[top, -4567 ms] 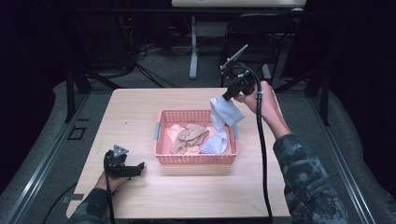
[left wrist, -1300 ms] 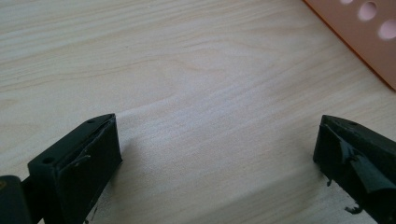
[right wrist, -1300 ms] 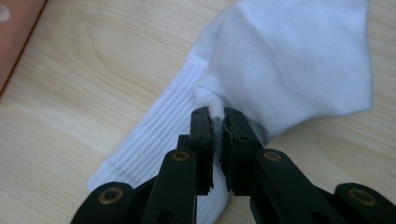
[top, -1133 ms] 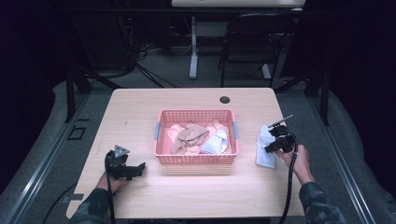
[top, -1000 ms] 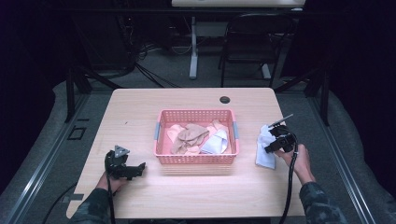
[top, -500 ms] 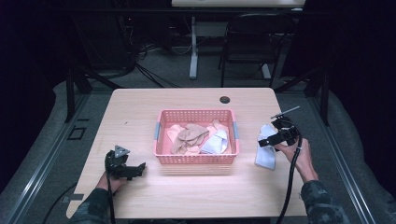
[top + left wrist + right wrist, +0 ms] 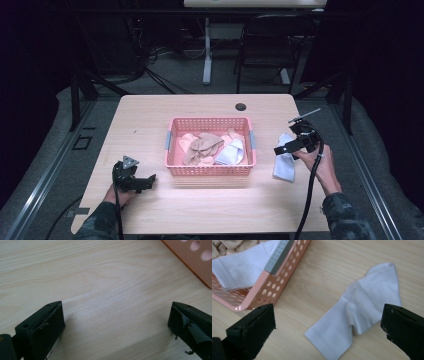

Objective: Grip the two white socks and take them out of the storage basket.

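Released moments ago, the white sock (image 7: 359, 312) lies flat on the table (image 7: 150, 120) right of the pink basket (image 7: 210, 170), the right gripper (image 7: 284, 148) lifted with jaws just opened wide, the left gripper (image 7: 148, 180) resting open.

Basket (image 7: 262, 287) corner (frame-cropped) partly unseen
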`<state>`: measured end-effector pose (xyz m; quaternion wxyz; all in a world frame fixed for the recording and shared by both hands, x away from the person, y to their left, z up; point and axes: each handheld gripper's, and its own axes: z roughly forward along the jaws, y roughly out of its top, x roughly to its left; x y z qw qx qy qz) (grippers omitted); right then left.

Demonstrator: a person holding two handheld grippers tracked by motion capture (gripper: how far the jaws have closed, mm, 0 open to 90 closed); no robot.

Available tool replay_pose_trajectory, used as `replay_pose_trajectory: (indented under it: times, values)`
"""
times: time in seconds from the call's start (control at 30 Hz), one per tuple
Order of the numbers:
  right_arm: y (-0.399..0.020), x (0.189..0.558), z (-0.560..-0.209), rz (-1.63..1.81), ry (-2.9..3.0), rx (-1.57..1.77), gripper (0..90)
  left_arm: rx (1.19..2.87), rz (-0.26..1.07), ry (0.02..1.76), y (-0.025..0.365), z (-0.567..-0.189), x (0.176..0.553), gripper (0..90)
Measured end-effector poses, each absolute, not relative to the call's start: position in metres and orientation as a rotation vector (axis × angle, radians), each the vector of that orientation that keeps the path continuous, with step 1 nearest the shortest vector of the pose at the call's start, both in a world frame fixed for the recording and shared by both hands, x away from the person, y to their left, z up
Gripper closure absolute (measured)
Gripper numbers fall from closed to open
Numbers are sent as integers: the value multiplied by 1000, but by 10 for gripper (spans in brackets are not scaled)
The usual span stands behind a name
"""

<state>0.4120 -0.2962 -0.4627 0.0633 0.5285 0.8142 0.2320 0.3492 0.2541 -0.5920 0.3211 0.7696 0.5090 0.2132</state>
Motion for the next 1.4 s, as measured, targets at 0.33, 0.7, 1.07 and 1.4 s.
replay_pose_trajectory:
  times: [0.33, 0.7, 1.07, 1.4]
  values:
    - [-283, 411, -443, 708, 2471, 1538, 2, 2022, 560, 1337, 254, -592, 349, 5]
    - [-254, 415, -418, 738, 2494, 1452, 26, 2022, 560, 1337, 254, -592, 349, 5]
    - [-208, 428, -412, 735, 2575, 1342, 59, 2022, 560, 1337, 254, -592, 349, 5]
    - [-169, 442, -421, 714, 2646, 1274, 146, 2022, 559, 1337, 254, -592, 349, 5]
